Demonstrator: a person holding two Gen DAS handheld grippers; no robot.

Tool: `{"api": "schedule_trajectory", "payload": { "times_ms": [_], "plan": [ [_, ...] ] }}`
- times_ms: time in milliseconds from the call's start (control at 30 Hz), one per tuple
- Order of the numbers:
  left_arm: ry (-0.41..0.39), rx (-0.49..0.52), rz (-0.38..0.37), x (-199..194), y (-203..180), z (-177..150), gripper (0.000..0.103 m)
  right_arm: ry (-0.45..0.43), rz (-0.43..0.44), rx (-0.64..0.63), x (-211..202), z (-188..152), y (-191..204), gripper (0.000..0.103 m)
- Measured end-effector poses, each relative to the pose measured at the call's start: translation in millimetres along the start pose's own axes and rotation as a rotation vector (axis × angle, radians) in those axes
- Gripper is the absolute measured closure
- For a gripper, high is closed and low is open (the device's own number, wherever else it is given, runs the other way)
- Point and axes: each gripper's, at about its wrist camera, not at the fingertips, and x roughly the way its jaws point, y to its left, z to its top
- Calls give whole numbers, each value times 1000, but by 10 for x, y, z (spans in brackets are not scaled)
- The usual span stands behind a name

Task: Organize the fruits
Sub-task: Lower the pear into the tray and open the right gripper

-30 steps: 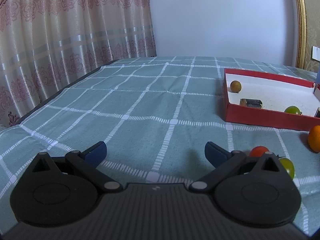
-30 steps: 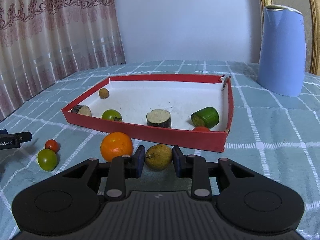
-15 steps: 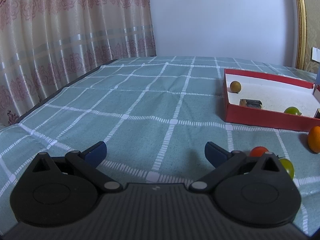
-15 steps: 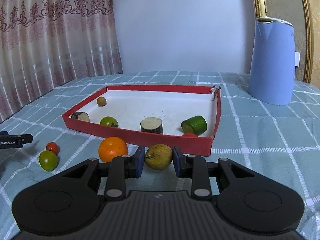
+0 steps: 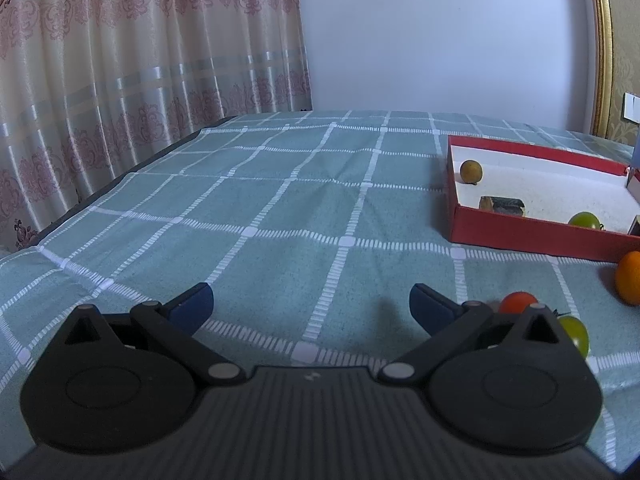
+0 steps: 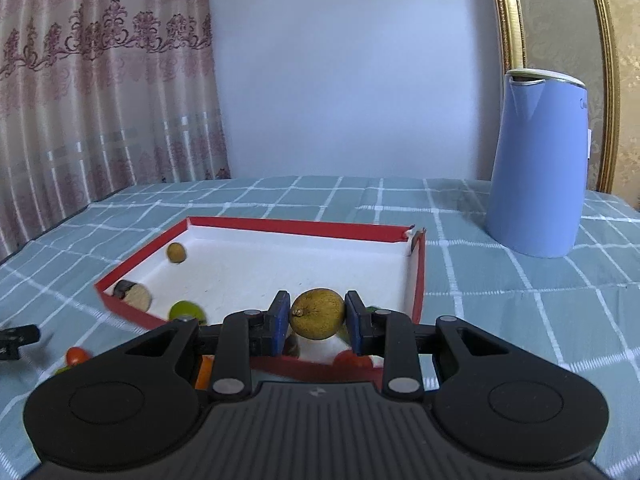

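You had soft, even daylight through the pale patterned curtain, faint shadows on the teal checked tablecloth, strong fisheye bending at edges, motion blur low in your right view.

Right tool clamped shut, left tool spread wide.

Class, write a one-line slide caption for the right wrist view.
Right gripper shut on a yellow-brown fruit, above the red tray; blue kettle behind.
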Motion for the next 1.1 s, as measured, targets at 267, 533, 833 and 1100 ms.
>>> {"api": "schedule_trajectory", "payload": {
  "times_ms": [267, 533, 833, 1100],
  "plan": [
    [2, 0, -1, 5, -2, -3, 0, 14, -34, 11, 179, -17, -60, 74],
    [3, 1, -1, 6, -4, 0, 0, 17, -53, 33, 295, -45, -97, 74],
    [5, 3, 1, 12, -4, -1, 0, 9, -57, 41, 307, -67, -119, 74],
    [4, 2, 3, 11, 7, -6, 0, -14, -42, 89, 131, -82, -190, 74]
  ]
}}
